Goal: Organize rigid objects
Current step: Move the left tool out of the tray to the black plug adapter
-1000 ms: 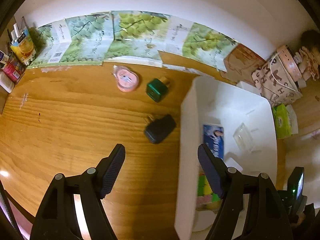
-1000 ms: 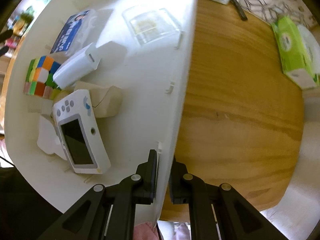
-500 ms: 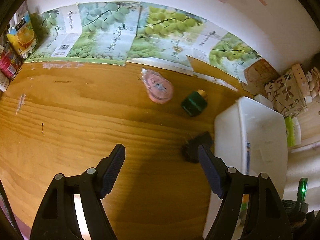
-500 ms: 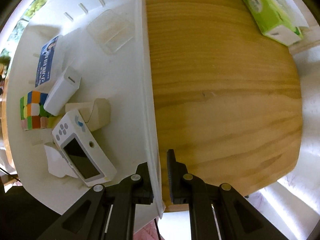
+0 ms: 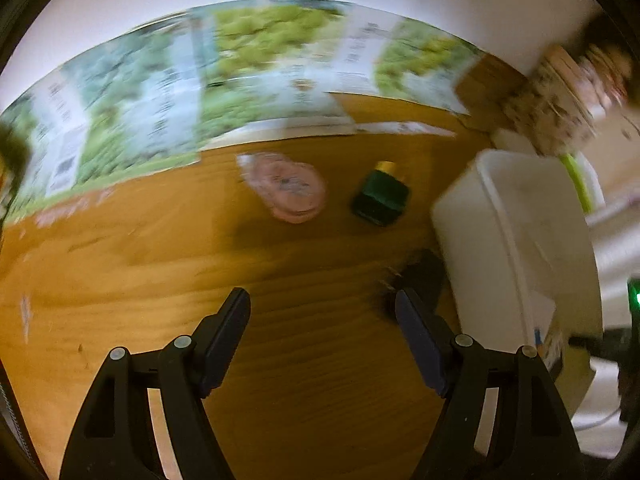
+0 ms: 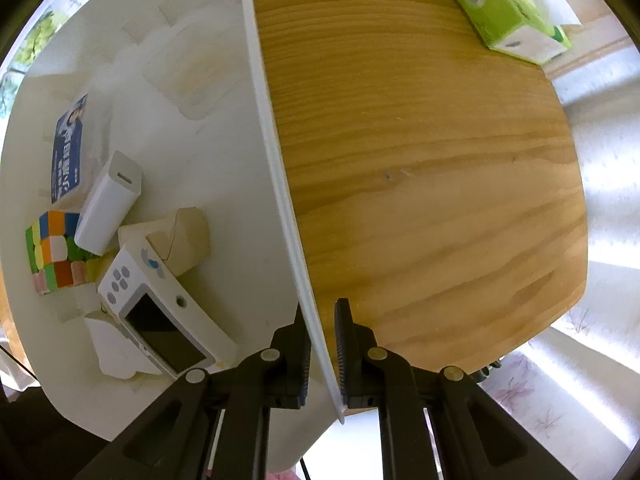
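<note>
While right tongs (image 6: 322, 332) clamp white bin (image 6: 276, 168) rim, left tongs (image 5: 322, 316) gape over wooden table (image 5: 160, 264), grape posters (image 5: 260, 80) along wall

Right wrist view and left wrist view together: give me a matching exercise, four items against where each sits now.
Items:
1. Rubik's cube
2. green bottle
3. tissue box
4. right claw

Places:
A. on the table, outside the bin
B. lying on the table near the pink case
C. inside the white bin
D. around the bin's rim

Pairs: 1-C, 2-B, 3-A, 4-D
</note>
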`<move>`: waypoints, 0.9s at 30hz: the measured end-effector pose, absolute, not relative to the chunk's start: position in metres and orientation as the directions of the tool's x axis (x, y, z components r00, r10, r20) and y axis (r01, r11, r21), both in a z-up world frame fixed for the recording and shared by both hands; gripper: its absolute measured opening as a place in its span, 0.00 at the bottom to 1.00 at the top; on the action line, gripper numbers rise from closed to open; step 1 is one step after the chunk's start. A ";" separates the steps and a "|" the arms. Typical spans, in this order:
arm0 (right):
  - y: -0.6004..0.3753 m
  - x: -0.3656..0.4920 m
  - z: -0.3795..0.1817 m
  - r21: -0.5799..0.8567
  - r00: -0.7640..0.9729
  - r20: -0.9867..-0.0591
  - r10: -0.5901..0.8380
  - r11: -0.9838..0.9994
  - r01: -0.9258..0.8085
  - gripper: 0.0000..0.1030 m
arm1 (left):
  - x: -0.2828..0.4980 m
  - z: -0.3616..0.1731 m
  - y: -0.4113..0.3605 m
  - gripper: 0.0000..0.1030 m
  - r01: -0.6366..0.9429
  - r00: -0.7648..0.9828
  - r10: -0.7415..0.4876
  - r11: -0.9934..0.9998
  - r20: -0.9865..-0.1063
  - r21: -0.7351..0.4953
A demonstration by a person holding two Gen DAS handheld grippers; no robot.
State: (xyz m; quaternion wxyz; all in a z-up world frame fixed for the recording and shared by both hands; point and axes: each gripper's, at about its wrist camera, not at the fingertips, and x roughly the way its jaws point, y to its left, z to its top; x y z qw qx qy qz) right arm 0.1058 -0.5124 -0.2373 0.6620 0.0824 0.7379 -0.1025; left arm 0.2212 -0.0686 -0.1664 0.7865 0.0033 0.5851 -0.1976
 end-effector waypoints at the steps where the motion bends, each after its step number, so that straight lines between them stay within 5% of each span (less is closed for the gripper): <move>1: -0.513 0.105 -0.237 -0.044 -0.108 -0.994 -0.016 0.964 0.263 0.11 | 0.222 -0.167 -0.073 0.76 0.346 0.225 -0.330 0.907 -0.917 -0.242; 14: -0.504 0.110 -0.231 -0.085 -0.137 -0.990 -0.046 0.952 0.294 0.14 | 0.215 -0.178 -0.114 0.76 0.617 0.163 -0.447 0.741 -0.879 -0.263; 27: -0.499 0.107 -0.235 -0.087 -0.130 -0.990 -0.047 0.943 0.321 0.14 | 0.203 -0.195 -0.140 0.76 0.733 0.178 -0.407 0.663 -0.896 -0.156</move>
